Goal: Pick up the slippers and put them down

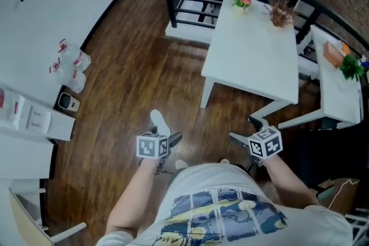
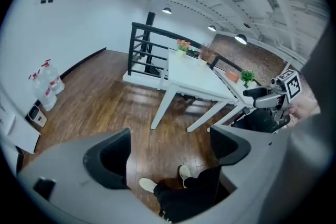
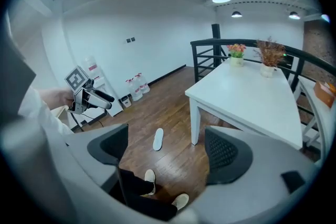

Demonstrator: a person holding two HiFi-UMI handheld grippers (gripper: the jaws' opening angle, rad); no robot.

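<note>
left gripper [image 2: 169, 150] and right gripper [image 3: 165, 153] both have their fingers spread apart with nothing held; one white slipper [image 3: 158, 139] lies flat on the wood floor [image 1: 132, 55] well below, seen between the right fingers, near the white table [image 3: 252, 97] leg, with the person's feet [image 3: 150, 176] closer in

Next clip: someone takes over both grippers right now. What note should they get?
Left gripper: open, empty, held high.
Right gripper: open, empty, held high.
One white slipper lies flat on the wood floor beside the table leg; no second loose slipper shows.
Done: cannot tell whether it was already moved.
Left: likely pick it up and put it down.
</note>
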